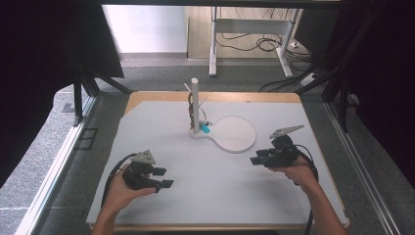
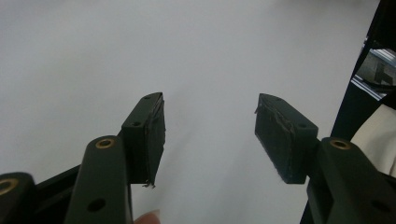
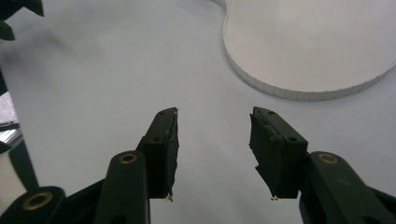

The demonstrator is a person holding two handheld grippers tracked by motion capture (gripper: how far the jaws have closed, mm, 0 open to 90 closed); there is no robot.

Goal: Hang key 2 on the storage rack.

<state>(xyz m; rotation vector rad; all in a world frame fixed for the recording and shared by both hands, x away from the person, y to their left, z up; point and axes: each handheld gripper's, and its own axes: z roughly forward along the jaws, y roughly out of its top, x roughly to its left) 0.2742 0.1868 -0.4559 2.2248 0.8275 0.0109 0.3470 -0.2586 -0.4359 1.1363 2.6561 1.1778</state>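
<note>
On one white table (image 1: 215, 186), two tongs, left (image 1: 164, 177) and right (image 1: 255, 157), gape empty beside one stand (image 1: 195, 105).

We hold our left gripper (image 1: 164, 177) low at seven o'clock, jaws parted and empty, pointing toward three. Our right gripper (image 1: 255, 157) sits at four o'clock, its jaws also apart with nothing between, aimed toward nine. Both forearms enter from six o'clock.

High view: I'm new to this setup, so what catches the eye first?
A white stand rises upright near the table's far middle, a small blue thing at its foot, on a flat white base that rounds out to the right. Nearer, the left gripper and right gripper are both open and empty.
</note>
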